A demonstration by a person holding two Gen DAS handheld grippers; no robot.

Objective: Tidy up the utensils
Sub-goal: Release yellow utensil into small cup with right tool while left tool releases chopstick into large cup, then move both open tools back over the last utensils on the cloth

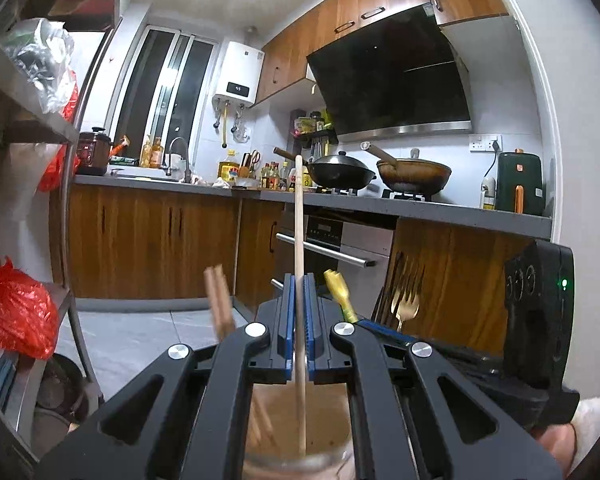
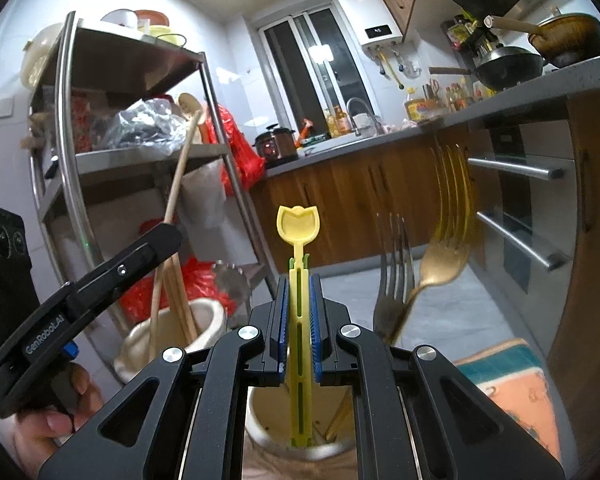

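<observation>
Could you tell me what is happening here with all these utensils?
A person is sorting utensils into holders with two handheld grippers. The left gripper is shut on a long wooden spoon whose lower end stands in a cup. The right gripper is shut on a yellow plastic spoon above a white holder. Two forks stand beside it.

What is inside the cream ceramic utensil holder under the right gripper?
The cream ceramic utensil holder holds the yellow plastic utensil's lower end, and brown chopstick tips lean inside. The forks' handles drop behind the right gripper; the holder's bottom is hidden.
</observation>
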